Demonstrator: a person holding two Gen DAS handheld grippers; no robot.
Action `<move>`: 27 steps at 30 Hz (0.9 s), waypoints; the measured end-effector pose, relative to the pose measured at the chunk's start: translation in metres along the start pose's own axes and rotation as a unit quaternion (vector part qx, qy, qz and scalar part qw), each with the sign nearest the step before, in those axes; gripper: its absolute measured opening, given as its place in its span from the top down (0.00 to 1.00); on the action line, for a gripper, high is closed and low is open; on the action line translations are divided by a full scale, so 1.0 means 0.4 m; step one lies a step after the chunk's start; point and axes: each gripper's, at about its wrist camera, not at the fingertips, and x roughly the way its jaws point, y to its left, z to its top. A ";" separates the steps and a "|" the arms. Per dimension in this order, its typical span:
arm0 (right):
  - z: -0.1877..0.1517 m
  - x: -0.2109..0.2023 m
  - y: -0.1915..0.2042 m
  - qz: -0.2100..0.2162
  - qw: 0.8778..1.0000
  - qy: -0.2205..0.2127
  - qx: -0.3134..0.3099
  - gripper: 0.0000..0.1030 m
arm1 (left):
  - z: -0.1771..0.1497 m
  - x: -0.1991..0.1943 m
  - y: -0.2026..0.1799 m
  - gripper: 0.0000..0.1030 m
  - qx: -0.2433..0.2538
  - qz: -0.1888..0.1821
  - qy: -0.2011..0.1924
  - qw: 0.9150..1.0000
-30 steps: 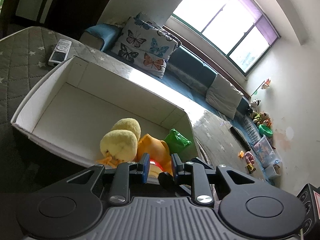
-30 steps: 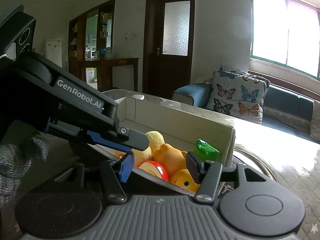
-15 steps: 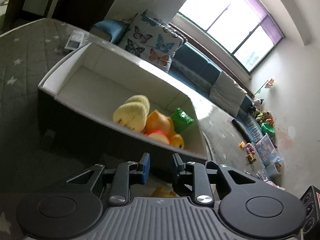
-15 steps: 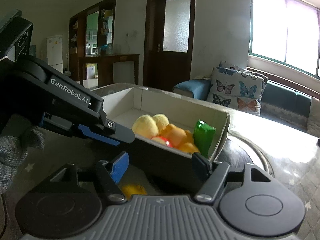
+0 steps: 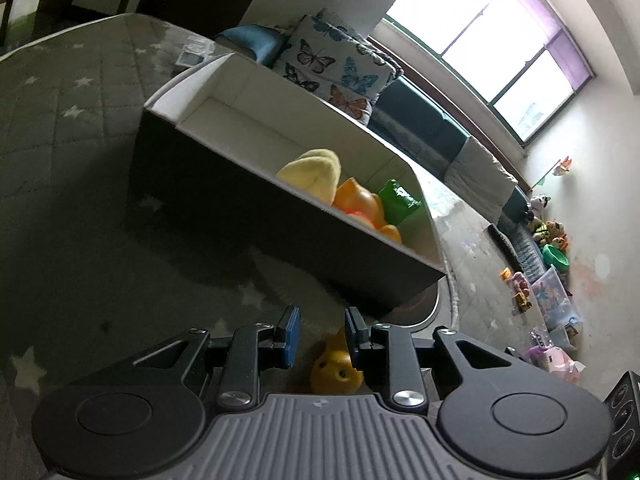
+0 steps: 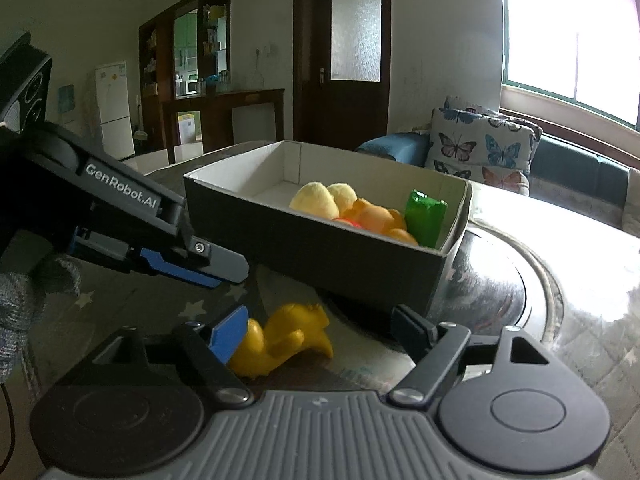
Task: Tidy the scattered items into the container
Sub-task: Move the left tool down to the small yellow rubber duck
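Both my grippers, left gripper (image 5: 318,330) and right gripper (image 6: 320,326), are open over the yellow toy (image 6: 280,336); it's near the box (image 6: 320,248), might squirt away.

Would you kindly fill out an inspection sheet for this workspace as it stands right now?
Surface: quilted star-print table cover, with a glossy round insert under the box's end.
Job's things: box holds pale plush, orange toys and a green packet; a yellow rubber toy lies outside, in front of it.
Clutter: remote-like device beyond the box.
Grippers: left gripper open above the yellow toy; right gripper open beside it.
Cables: nothing seen.
Surroundings: butterfly cushion, sofa, door, floor toys.
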 end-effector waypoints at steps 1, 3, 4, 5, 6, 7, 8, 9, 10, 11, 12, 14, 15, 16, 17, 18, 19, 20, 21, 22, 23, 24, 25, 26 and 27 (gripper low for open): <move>-0.003 -0.001 0.001 0.000 1.000 0.001 0.001 0.19 | -0.005 -0.002 0.003 0.74 -0.002 0.004 0.000 1.000; -0.008 -0.002 0.003 0.000 1.000 0.004 0.002 0.19 | -0.014 -0.005 0.010 0.74 -0.003 0.010 0.000 1.000; -0.011 -0.004 0.004 0.000 1.000 0.005 0.003 0.19 | -0.019 -0.006 0.014 0.74 -0.005 0.012 0.001 1.000; -0.013 -0.005 0.005 0.000 1.000 0.007 0.004 0.18 | -0.023 -0.006 0.017 0.74 -0.007 0.013 0.002 1.000; -0.015 -0.006 0.006 0.001 1.000 0.008 0.004 0.18 | -0.027 -0.007 0.021 0.74 -0.010 0.015 0.002 1.000; -0.017 -0.006 0.007 0.001 1.000 0.009 0.004 0.18 | -0.030 -0.007 0.022 0.74 -0.012 0.016 0.003 1.000; -0.019 -0.007 0.008 0.001 1.000 0.009 0.005 0.18 | -0.034 -0.008 0.025 0.74 -0.014 0.017 0.004 1.000; -0.021 -0.008 0.009 0.001 1.000 0.010 0.006 0.18 | -0.037 -0.008 0.027 0.74 -0.016 0.017 0.004 1.000; -0.024 -0.010 0.009 0.002 1.000 0.011 0.007 0.18 | -0.041 -0.010 0.029 0.74 -0.018 0.018 0.005 1.000; -0.027 -0.011 0.009 0.002 1.000 0.012 0.008 0.17 | -0.045 -0.011 0.031 0.74 -0.018 0.019 0.005 1.000; -0.030 -0.011 0.009 0.003 1.000 0.013 0.011 0.17 | -0.050 -0.012 0.032 0.74 -0.017 0.021 0.005 1.000; -0.038 -0.011 0.012 0.004 1.000 0.016 0.015 0.17 | -0.060 -0.015 0.031 0.74 -0.015 0.024 0.005 1.000; -0.041 -0.012 0.013 0.005 1.000 0.017 0.017 0.17 | -0.066 -0.016 0.031 0.74 -0.013 0.026 0.006 1.000; -0.046 -0.010 0.015 0.006 1.000 0.020 0.019 0.17 | -0.069 -0.015 0.030 0.74 -0.011 0.026 0.006 1.000; -0.052 -0.009 0.017 0.007 1.000 0.022 0.020 0.17 | -0.072 -0.015 0.030 0.74 -0.010 0.026 0.008 1.000; -0.056 -0.008 0.019 0.008 0.999 0.025 0.020 0.16 | -0.076 -0.015 0.028 0.74 -0.008 0.025 0.010 1.000; -0.059 -0.006 0.021 0.008 0.999 0.027 0.020 0.16 | -0.081 -0.016 0.027 0.73 -0.006 0.024 0.011 1.000; -0.061 -0.004 0.023 0.009 0.999 0.029 0.020 0.16 | -0.086 -0.016 0.026 0.73 -0.003 0.025 0.013 1.000; -0.063 -0.002 0.025 0.010 0.999 0.031 0.019 0.16 | -0.089 -0.015 0.025 0.73 -0.002 0.026 0.014 1.000; -0.065 0.000 0.026 0.011 0.999 0.033 0.019 0.16 | -0.092 -0.013 0.025 0.73 -0.002 0.026 0.015 1.000; -0.067 0.002 0.027 0.011 0.999 0.034 0.017 0.16 | -0.094 -0.012 0.025 0.73 -0.002 0.026 0.017 1.000; -0.068 0.004 0.028 0.011 0.999 0.035 0.016 0.16 | -0.095 -0.010 0.025 0.73 -0.002 0.026 0.018 0.999; -0.068 0.005 0.029 0.012 0.999 0.035 0.016 0.16 | -0.095 -0.011 0.023 0.73 -0.001 0.027 0.018 0.999; -0.067 0.006 0.029 0.013 0.999 0.036 0.014 0.16 | -0.094 -0.011 0.022 0.73 0.000 0.026 0.018 0.999; -0.067 0.008 0.030 0.012 0.999 0.038 0.012 0.16 | -0.094 -0.010 0.023 0.73 0.000 0.026 0.019 0.999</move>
